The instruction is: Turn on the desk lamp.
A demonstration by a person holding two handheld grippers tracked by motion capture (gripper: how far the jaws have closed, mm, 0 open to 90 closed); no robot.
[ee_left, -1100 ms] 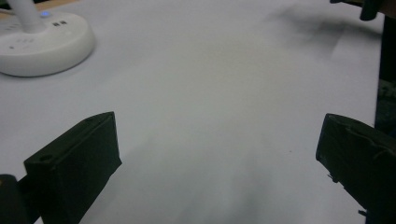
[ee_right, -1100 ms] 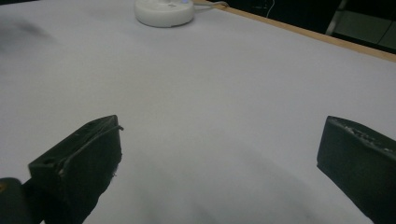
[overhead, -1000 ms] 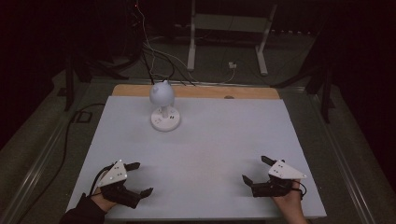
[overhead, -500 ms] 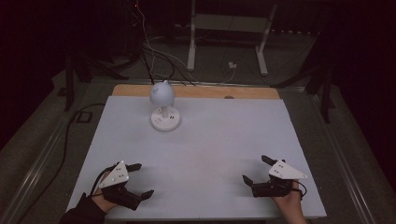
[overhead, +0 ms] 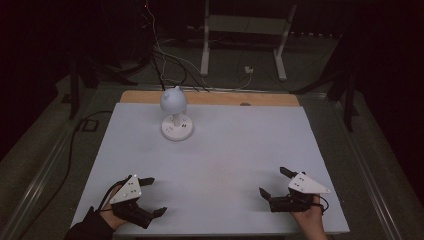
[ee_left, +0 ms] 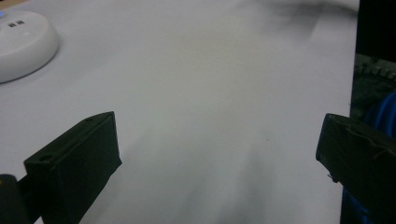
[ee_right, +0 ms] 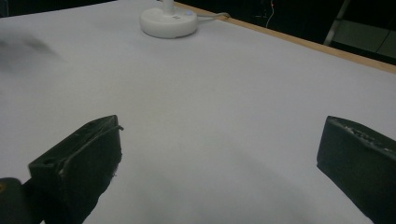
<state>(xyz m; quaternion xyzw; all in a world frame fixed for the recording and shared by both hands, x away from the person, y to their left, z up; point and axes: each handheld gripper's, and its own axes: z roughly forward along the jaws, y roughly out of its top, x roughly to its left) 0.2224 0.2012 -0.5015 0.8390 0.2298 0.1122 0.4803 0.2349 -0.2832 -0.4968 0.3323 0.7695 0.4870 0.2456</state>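
A person sits at a white table [overhead: 225, 165] holding a two-jaw gripper in each hand. The left gripper [overhead: 150, 197] rests near the table's front left corner and the right gripper [overhead: 272, 182] near the front right corner, well apart from each other. Both have their jaws spread wide with nothing between them; each gripper's own camera shows only bare tabletop in the gap.

The one object on the table is a small white lamp [overhead: 175, 112] with a rounded shade on a short stem and a round, flat base. It stands upright toward the far left of the table, well away from both grippers. A cable runs from behind it off the far edge. In the right gripper view the lamp's base [ee_right: 168, 21] sits in the distance; in the left gripper view part of the base [ee_left: 23, 44] shows at the upper left.

This looks like the starting position, before any reach. The next move likely calls for one gripper, probably the left as the nearer, to travel forward across the table to the lamp, jaws kept wide until they are around the stem or at the base
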